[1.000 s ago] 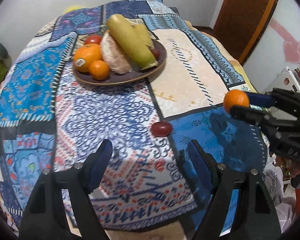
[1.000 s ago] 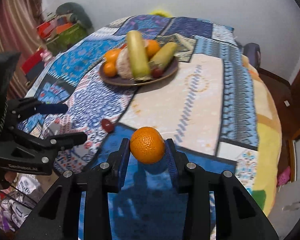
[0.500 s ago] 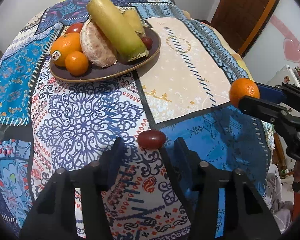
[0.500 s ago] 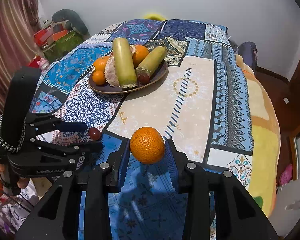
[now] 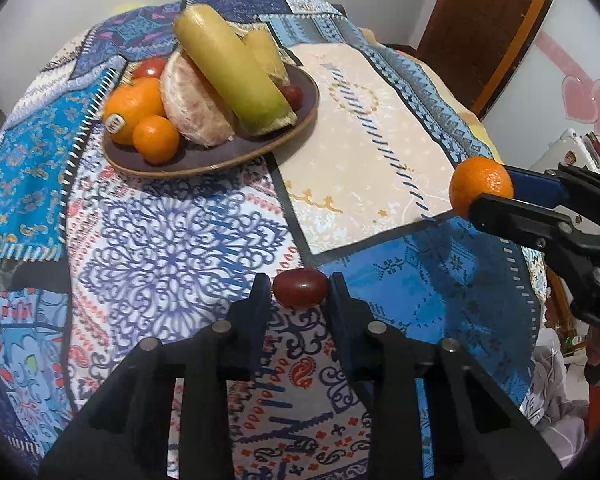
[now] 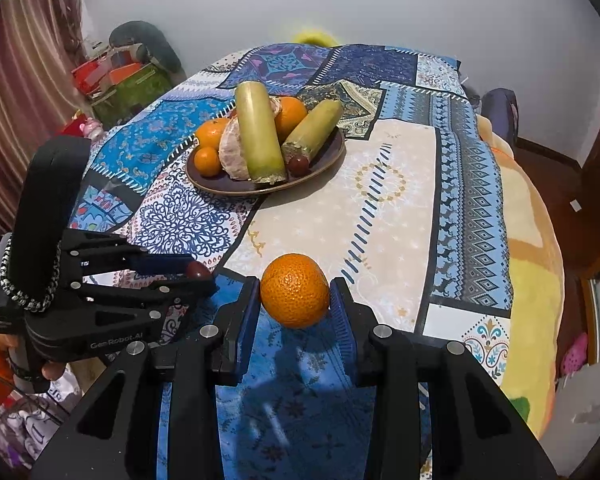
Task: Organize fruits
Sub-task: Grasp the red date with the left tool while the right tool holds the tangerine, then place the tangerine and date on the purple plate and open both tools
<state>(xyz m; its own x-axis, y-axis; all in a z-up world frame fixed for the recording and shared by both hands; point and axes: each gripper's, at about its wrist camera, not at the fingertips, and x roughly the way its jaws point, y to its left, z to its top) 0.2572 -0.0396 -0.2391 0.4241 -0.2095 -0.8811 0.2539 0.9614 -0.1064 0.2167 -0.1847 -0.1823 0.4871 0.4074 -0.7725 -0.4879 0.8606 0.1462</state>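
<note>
Patchwork cloth [image 5: 172, 248] covers the table. Plate [image 5: 204, 160] sits toward its far edge, heaped: two long yellow-green stalks [image 5: 232, 76], a peeled citrus [image 5: 196, 100], oranges, small red fruits. My right gripper [image 6: 294, 300] is clenched on an orange [image 6: 294, 290], held above the blue patch near the near edge (clear of the cloth, shadow beneath). My left gripper [image 5: 300, 292] has just been closing; its pads now pinch a dark red fruit [image 5: 300, 287], low over the cloth near the near edge, well apart from the plate.
</note>
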